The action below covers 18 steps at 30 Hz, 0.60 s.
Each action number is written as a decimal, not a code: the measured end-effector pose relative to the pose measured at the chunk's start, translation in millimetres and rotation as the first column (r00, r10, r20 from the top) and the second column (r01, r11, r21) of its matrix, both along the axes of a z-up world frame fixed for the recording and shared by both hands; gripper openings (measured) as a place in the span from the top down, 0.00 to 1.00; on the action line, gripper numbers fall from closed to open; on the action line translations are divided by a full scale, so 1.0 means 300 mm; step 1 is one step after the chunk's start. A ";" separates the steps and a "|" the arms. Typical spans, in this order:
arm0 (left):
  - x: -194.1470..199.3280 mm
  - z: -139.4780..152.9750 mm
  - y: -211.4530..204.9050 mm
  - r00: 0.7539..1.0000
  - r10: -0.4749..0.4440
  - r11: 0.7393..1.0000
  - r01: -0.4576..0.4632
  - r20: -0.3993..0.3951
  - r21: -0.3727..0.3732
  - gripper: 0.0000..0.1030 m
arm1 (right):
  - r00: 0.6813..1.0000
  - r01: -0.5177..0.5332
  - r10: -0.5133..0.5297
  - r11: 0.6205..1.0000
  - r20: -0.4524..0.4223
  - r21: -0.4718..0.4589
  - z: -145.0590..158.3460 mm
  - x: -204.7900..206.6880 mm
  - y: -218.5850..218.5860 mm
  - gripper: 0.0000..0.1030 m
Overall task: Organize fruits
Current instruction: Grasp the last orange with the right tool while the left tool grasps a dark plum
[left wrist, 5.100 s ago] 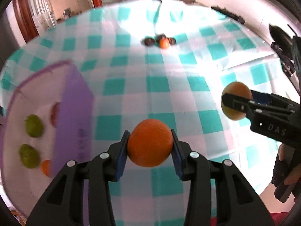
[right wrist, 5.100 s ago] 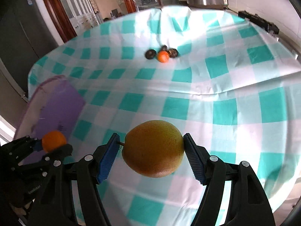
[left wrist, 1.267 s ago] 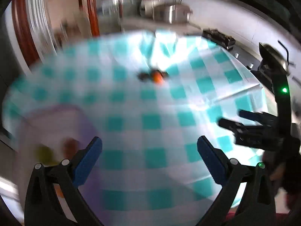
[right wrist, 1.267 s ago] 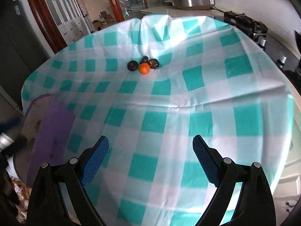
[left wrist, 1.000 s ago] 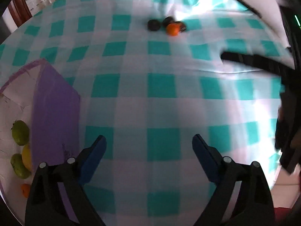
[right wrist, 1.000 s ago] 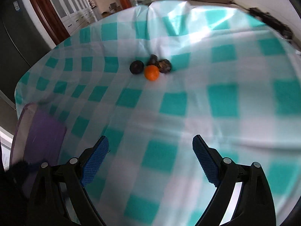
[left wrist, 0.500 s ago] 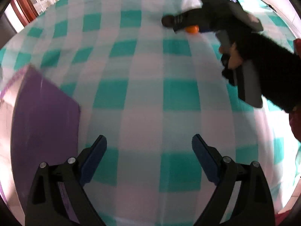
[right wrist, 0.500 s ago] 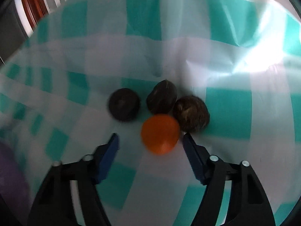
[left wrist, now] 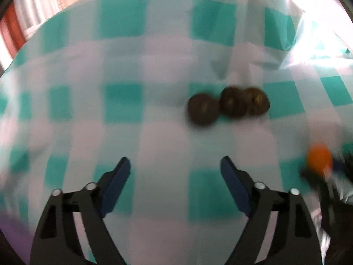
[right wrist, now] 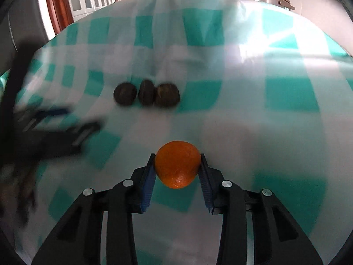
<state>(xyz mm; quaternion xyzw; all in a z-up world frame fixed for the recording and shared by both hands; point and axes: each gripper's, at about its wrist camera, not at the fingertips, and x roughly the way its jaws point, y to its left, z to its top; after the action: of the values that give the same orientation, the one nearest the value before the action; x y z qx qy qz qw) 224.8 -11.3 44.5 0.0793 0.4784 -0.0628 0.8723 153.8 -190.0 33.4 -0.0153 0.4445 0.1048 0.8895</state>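
Between the right gripper [right wrist: 177, 169] jaws sits the pinched orange [right wrist: 177, 164]; ahead of the spread left gripper [left wrist: 175, 172] jaws, three dark fruits [left wrist: 228, 107] likely come next.

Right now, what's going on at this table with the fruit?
A person is sorting fruit with two handheld grippers. The right gripper is shut on a small orange, held just above the checkered tablecloth. The left gripper is open and empty, pointed toward three dark round fruits lying in a row on the cloth.
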 end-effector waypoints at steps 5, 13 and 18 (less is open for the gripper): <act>0.146 -0.042 -0.052 0.997 -0.083 0.996 0.083 0.010 -0.028 0.45 | 1.000 0.020 -0.020 0.999 -0.016 0.048 -0.012 -0.078 -0.018 0.64; 0.077 -0.030 -0.040 0.997 -0.073 0.994 0.072 -0.007 -0.082 0.62 | 0.999 0.041 -0.041 0.997 -0.004 0.068 0.008 -0.115 -0.019 0.64; -0.178 0.001 -0.003 0.999 0.018 0.987 -0.023 -0.036 -0.157 0.62 | 1.000 0.025 -0.025 0.998 0.005 0.051 0.039 -0.171 0.000 0.64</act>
<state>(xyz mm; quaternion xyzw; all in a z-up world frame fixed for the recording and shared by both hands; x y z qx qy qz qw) 171.3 -12.1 44.9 0.0042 0.4877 -0.0929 0.8681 102.4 -190.0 45.2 0.0127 0.4394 0.1050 0.8921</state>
